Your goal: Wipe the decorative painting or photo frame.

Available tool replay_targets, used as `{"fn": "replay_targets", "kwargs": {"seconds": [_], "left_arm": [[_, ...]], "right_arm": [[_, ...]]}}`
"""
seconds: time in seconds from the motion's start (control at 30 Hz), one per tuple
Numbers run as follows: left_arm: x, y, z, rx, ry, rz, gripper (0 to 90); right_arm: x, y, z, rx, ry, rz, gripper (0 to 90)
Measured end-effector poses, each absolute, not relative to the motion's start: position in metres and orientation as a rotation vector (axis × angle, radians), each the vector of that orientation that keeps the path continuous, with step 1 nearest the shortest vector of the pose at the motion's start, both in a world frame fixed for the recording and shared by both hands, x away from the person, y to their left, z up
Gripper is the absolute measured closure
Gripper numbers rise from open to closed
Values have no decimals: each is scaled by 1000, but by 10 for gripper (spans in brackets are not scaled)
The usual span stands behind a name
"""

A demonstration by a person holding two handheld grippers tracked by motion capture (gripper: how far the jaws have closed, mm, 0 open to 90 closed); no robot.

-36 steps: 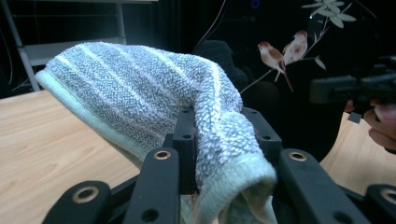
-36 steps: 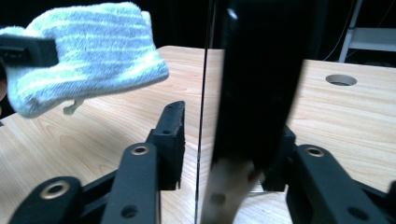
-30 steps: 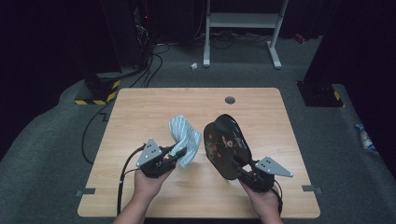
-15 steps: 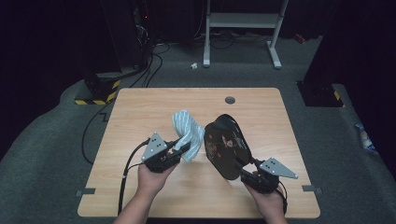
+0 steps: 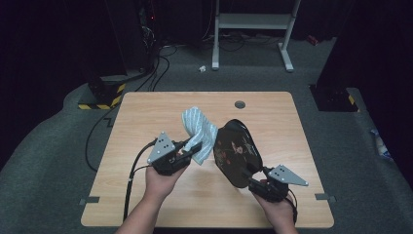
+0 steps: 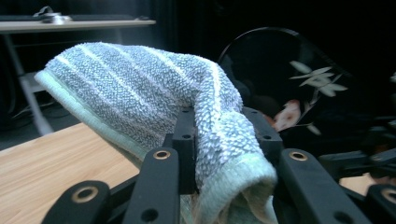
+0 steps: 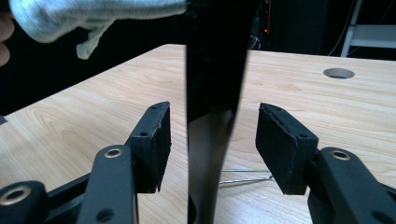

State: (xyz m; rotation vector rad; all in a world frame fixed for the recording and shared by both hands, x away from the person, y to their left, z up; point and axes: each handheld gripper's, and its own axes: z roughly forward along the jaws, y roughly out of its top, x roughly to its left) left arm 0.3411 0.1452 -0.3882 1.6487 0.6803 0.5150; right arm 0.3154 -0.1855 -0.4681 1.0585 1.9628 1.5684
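1. Left tongs (image 5: 195, 148), high view, left of centre: clamped tight on a cloth (image 5: 198, 129); the left hand (image 5: 163, 178) comes up from the bottom edge
2. Cloth: pale blue-grey with light stripes, bunched between the jaws, its free end rising toward the upper middle of the frame above the table (image 5: 146, 117)
3. Left gripper view: cloth (image 6: 140, 88) drapes over the black jaws from the lower centre up to the upper left; one hemmed end hangs down at the bottom centre
4. Plate (image 5: 237, 152): black, glossy, with a leaf and flower print; stands tilted on edge just right of centre in the high view, its face turned toward the cloth
5. Cloth and plate are just beside each other at centre frame; cannot tell whether they touch
6. Right tongs (image 5: 248, 179), lower right of the high view, at the plate's lower rim; the right hand (image 5: 277, 209) is at the bottom edge
7. Right gripper view: plate (image 7: 215, 70) seen edge-on, a dark vertical band at centre frame standing between the two pads (image 7: 280, 144)
8. Clear gaps on both sides of the plate, so neither pad presses on it; the right jaws have just been opening, with the plate between them
9. Same view: cloth (image 7: 93, 14) at the upper left corner, table (image 7: 327, 112) behind, a round hole (image 7: 338, 73) in it at the upper right
10. Left gripper view: plate (image 6: 289, 84) at right, behind the cloth
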Motion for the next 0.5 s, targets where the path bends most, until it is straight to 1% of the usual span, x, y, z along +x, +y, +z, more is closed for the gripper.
{"fn": "replay_targets", "kwargs": {"seconds": [0.27, 0.5], "left_arm": [[343, 137, -372, 1646, 641, 521, 695], [344, 135, -358, 1612, 616, 515, 698]], "right_arm": [[315, -184, -468, 1062, 1959, 1575, 450], [315, -184, -468, 1075, 1942, 1572, 489]]}}
